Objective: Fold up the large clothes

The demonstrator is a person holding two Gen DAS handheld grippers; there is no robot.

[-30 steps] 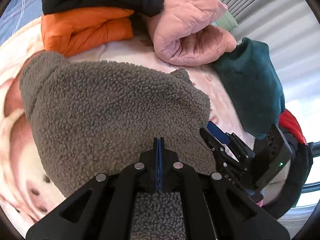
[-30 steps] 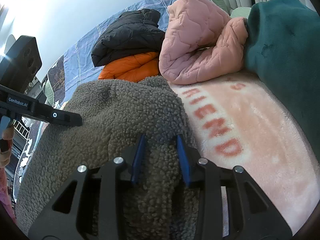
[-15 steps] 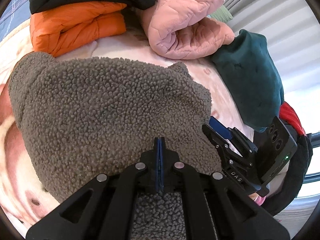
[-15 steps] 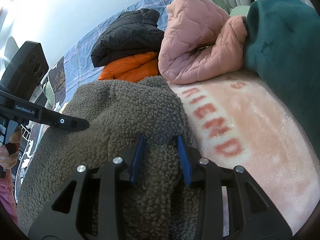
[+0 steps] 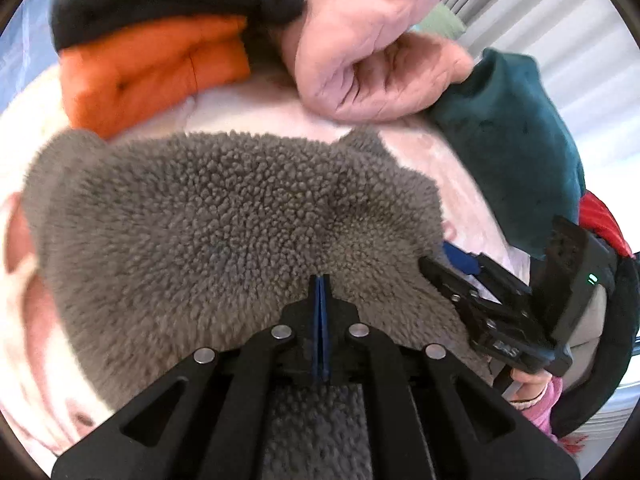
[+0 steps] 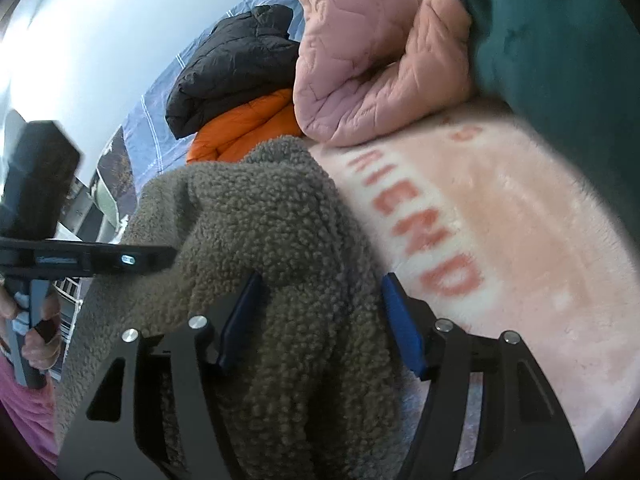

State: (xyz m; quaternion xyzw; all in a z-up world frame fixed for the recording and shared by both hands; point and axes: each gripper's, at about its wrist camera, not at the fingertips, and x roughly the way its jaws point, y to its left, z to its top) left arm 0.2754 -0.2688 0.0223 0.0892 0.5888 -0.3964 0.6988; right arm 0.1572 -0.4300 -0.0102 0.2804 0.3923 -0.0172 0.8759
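The grey fleece garment [image 5: 224, 232] lies spread on the pink blanket [image 6: 520, 216], in front of a pile of folded jackets. The left gripper [image 5: 321, 280] has its blue pads pressed together, tips against the fleece; whether cloth is pinched between them cannot be told. The right gripper [image 6: 320, 300] has just been opening: its jaws stand spread, a bunched fold of fleece between them, the right pad clear of it.

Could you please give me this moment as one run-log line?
left tongs: shut, at fleece edge | right tongs: just opening, fleece between, pads apart | fleece: on pink blanket
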